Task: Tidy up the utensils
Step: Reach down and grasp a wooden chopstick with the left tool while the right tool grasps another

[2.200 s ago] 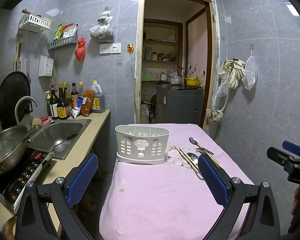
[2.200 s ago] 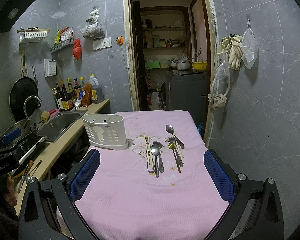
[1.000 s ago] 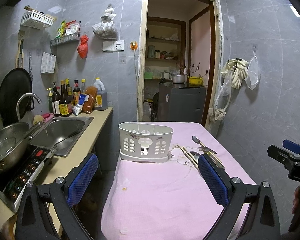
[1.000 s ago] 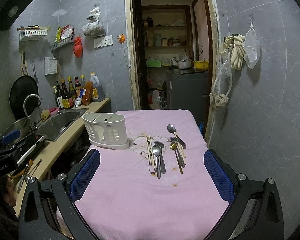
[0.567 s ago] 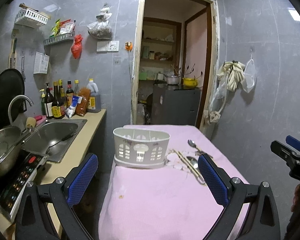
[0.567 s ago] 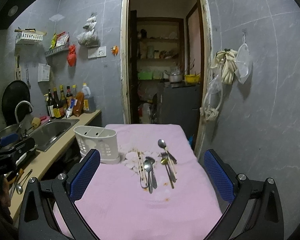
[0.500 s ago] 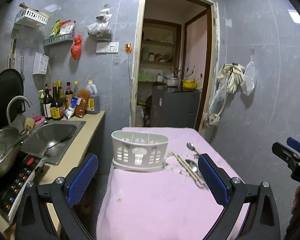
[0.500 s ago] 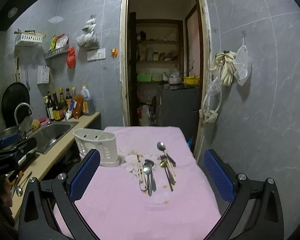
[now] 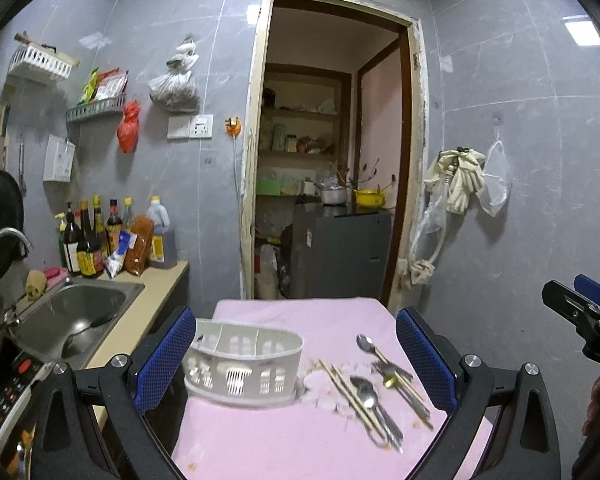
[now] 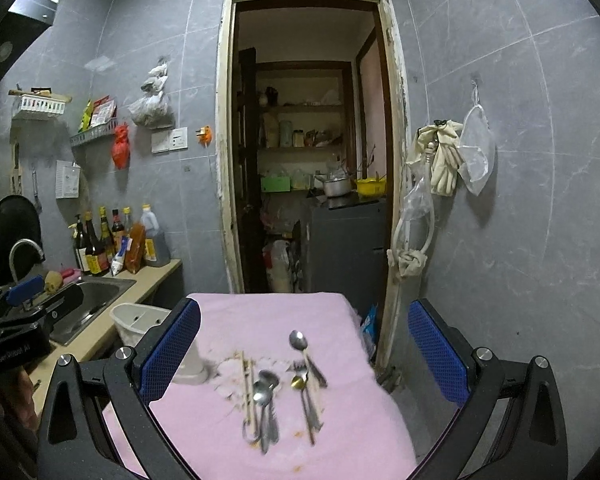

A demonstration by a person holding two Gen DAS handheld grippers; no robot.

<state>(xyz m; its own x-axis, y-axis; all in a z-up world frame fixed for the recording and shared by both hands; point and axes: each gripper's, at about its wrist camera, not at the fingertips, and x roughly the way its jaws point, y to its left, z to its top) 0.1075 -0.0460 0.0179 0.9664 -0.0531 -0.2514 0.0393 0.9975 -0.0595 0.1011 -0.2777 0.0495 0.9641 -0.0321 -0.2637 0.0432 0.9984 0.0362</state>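
A white slotted utensil caddy (image 9: 242,364) stands on the pink-covered table (image 9: 292,444), left of centre; in the right wrist view the caddy (image 10: 140,322) is partly hidden behind the left finger. Spoons (image 10: 266,394), chopsticks (image 10: 247,392) and a fork with more spoons (image 10: 306,376) lie loose on the cloth to its right; the utensils also show in the left wrist view (image 9: 374,392). My left gripper (image 9: 296,356) is open and empty, above the table near the caddy. My right gripper (image 10: 304,352) is open and empty, above the utensils.
A counter with a steel sink (image 9: 72,316), stove controls (image 9: 4,396) and sauce bottles (image 9: 100,240) runs along the left. An open doorway (image 9: 324,160) leads to a pantry behind the table. Gloves and a bag (image 9: 468,184) hang on the right wall.
Both grippers have tilted up and pulled back and lower, so the table sits lower in both views. The caddy and utensils have not moved. Both grippers stay open.
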